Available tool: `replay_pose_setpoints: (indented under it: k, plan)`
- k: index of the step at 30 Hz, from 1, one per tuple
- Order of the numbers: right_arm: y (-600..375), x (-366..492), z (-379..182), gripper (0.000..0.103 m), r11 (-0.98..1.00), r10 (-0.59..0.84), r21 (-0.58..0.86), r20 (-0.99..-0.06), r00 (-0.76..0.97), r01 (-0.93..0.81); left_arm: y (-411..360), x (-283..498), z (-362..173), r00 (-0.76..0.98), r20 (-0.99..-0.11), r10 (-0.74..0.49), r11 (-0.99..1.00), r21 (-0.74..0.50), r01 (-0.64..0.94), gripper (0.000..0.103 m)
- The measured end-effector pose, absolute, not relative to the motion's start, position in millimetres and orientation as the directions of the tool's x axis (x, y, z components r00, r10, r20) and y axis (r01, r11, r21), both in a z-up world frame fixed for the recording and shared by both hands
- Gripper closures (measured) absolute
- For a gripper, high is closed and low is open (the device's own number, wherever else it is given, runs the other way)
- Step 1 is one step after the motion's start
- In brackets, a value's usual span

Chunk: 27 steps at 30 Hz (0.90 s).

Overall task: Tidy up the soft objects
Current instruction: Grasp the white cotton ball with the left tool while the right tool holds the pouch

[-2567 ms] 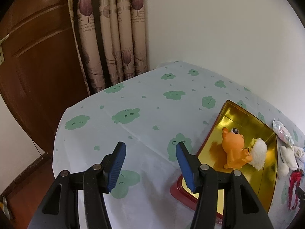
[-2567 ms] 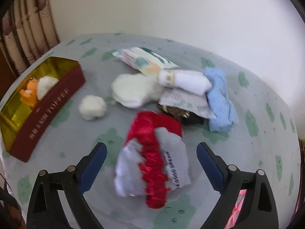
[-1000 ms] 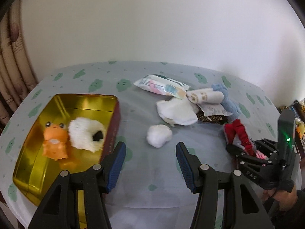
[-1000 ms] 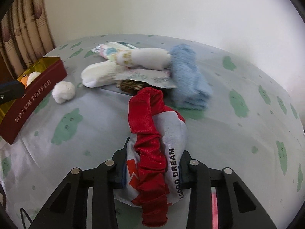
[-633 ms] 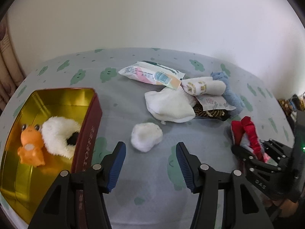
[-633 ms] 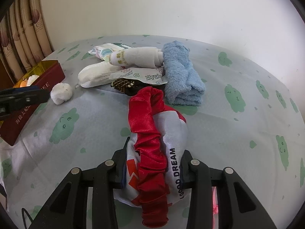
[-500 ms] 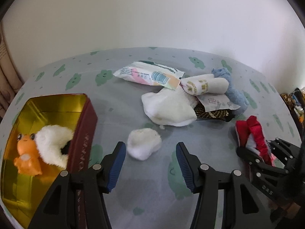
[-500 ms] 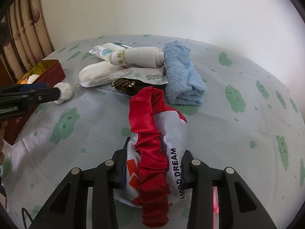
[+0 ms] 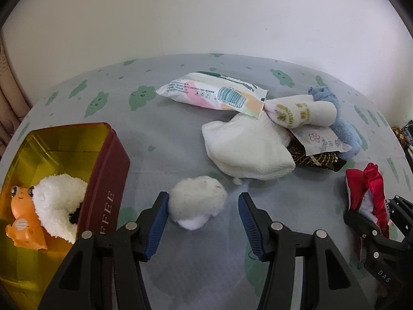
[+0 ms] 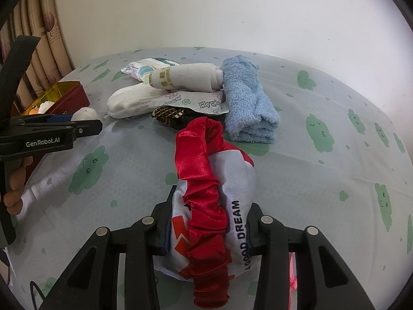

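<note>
My left gripper (image 9: 202,222), jaws apart, straddles the white cotton ball (image 9: 197,201) on the cloth beside the toffee tin (image 9: 111,178): v. light, squashy, so pinch mid-body gently; right gripper (image 10: 210,222), w/ jaws just easing, clamps the red-trimmed pouch (image 10: 214,206), soft, slippery satin.

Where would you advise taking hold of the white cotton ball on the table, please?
Grip the cotton ball across its rounded middle, from above: it lies free on the tablecloth, apart from the tin, already between the open left claw.
</note>
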State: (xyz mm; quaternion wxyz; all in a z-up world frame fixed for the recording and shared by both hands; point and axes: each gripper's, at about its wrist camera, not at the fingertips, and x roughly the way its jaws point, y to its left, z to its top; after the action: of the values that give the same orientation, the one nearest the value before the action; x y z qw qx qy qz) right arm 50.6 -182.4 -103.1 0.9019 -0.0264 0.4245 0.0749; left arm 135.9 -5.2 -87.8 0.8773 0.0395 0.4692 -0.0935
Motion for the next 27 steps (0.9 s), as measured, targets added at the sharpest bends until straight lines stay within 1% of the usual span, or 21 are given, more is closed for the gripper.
replay_pose_setpoints:
  k: [4,5,6,7,8,10,13,27]
  plan:
    - [-182.4,50.7,-103.1,0.064,0.987,0.112,0.016,-0.770,0.628,-0.158,-6.5,137.8,-92.6,0.541,-0.833,-0.117,0.980,-0.010,0.197,0.048]
    - [-182.5,50.7,-103.1,0.064,0.987,0.113,0.016,-0.770,0.628,-0.158,-7.3,137.3,-92.9,0.544,-0.831,-0.116,0.980,-0.007,0.199,0.052]
    - [-182.5,50.7,-103.1,0.064,0.987,0.113,0.016,-0.770,0.628,-0.158,-8.3,137.1,-93.5,0.544,-0.832,-0.112,0.980,-0.001,0.200,0.065]
    - [-182.4,50.7,-103.1,0.064,0.987,0.113,0.017,-0.770,0.628,-0.158,-8.7,136.9,-94.0,0.541,-0.833,-0.118,0.979,-0.007,0.203,0.069]
    - [-182.4,50.7,-103.1,0.064,0.987,0.113,0.016,-0.770,0.628,-0.158,-9.0,136.3,-93.8,0.542,-0.832,-0.121,0.979,-0.008,0.205,0.069]
    - [-182.5,50.7,-103.1,0.064,0.987,0.113,0.016,-0.770,0.628,-0.158,-9.2,135.4,-93.4,0.548,-0.828,-0.115,0.979,-0.001,0.204,0.073]
    - [-182.6,50.8,-103.1,0.064,0.987,0.114,0.017,-0.770,0.628,-0.158,-9.4,134.1,-93.5,0.550,-0.827,-0.114,0.979,0.000,0.203,0.075]
    - [-183.2,51.0,-103.2,0.064,0.987,0.115,0.018,-0.770,0.628,-0.158,-11.8,119.6,-64.1,0.583,-0.801,-0.136,0.979,-0.017,0.204,0.076]
